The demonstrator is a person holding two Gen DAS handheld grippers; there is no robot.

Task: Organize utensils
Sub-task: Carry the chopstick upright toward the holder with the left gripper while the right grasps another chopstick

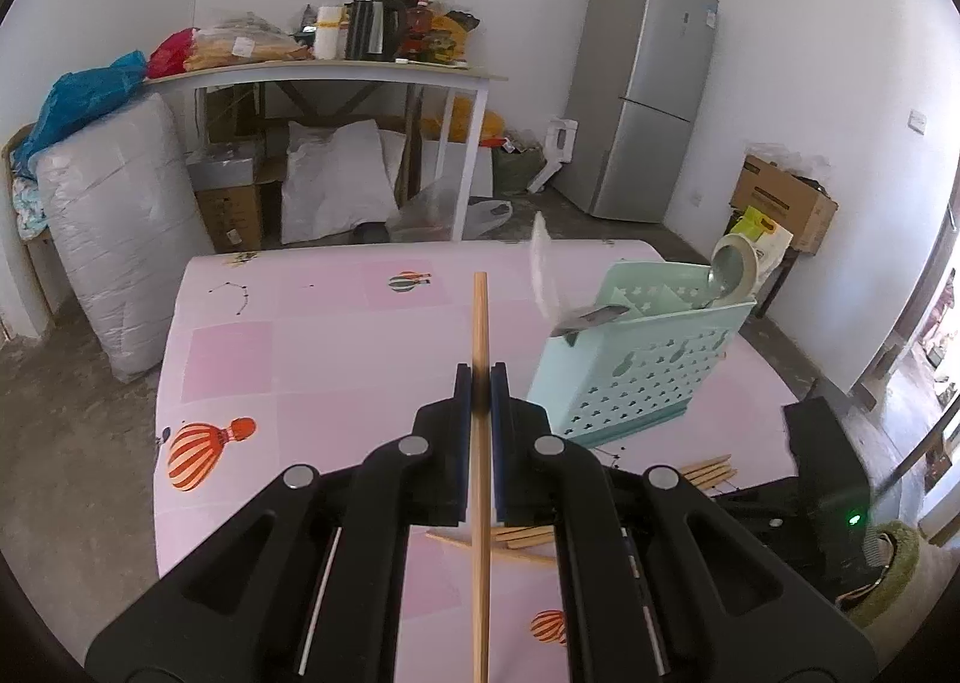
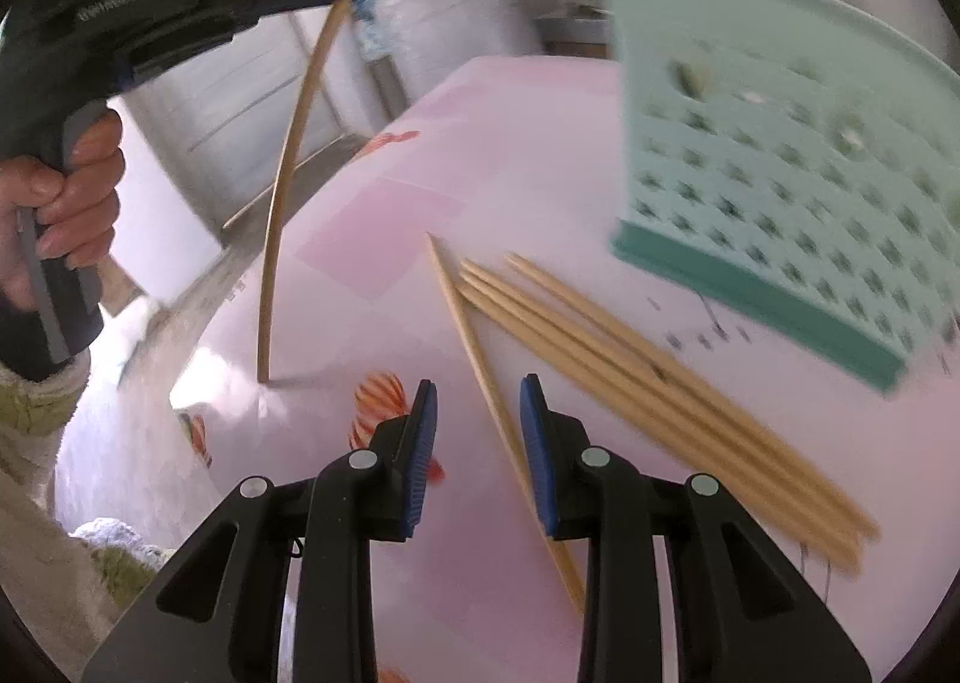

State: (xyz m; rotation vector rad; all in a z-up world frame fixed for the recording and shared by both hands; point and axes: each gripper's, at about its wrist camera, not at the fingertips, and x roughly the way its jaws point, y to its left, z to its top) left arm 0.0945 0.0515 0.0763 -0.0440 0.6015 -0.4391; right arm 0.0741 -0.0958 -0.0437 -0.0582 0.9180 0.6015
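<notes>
Left gripper (image 1: 480, 377) is clamped on one chopstick (image 1: 480, 323); right gripper (image 2: 477, 431) is held apart over the loose ones, nothing gripped

Largest first: a table (image 1: 312, 359) covered in a smooth pink cloth printed with striped balloons is seen, and on it a mint-green plastic holder (image 1: 648, 359), boxy, perforated with small cut-outs, darker at its base. A pale ladle-like scoop (image 1: 735, 275) and a dark utensil (image 1: 591, 318) are already lodged in its top. Loose chopsticks (image 2: 648, 383), slim tapered pale wood, are left flat on the cloth just beside the holder, one of them between the right jaws. The task is judged partly done: the held stick and the loose ones remain to be placed
</notes>
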